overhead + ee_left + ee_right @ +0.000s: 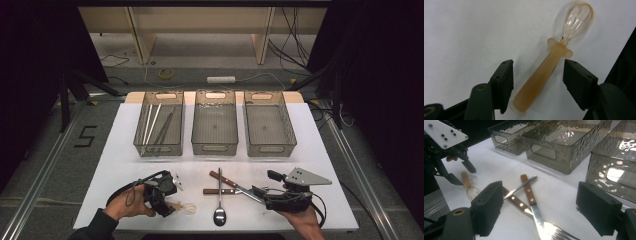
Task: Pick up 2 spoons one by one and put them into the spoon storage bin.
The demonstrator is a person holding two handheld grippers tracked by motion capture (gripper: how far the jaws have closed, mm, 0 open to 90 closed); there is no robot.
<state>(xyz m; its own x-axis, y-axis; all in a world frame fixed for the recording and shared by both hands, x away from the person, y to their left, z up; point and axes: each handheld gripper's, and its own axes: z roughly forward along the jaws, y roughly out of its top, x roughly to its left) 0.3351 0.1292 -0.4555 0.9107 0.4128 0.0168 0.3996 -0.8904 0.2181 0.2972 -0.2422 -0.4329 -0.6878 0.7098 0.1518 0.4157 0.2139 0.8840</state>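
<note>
Translucent amber plastic makes up the one small spoon [541,77] lying flat on the white table [125,150] at the near left edge; its handle lies between the jaws of the left gripper [537,83], which straddle it part-open, one pad close to the handle and the other clear of it. To the right lies one metal spoon [219,202], bowl toward the person. Beside it two wooden-handled pieces cross: one knife [532,203] and one fork [524,207]. The right gripper [544,212] hangs just over them with jaws wide and nothing held. Farther back stand three smoky clear bins [215,145] in a row; the left bin [157,147] contains several thin metal utensils, too slim to count.
</note>
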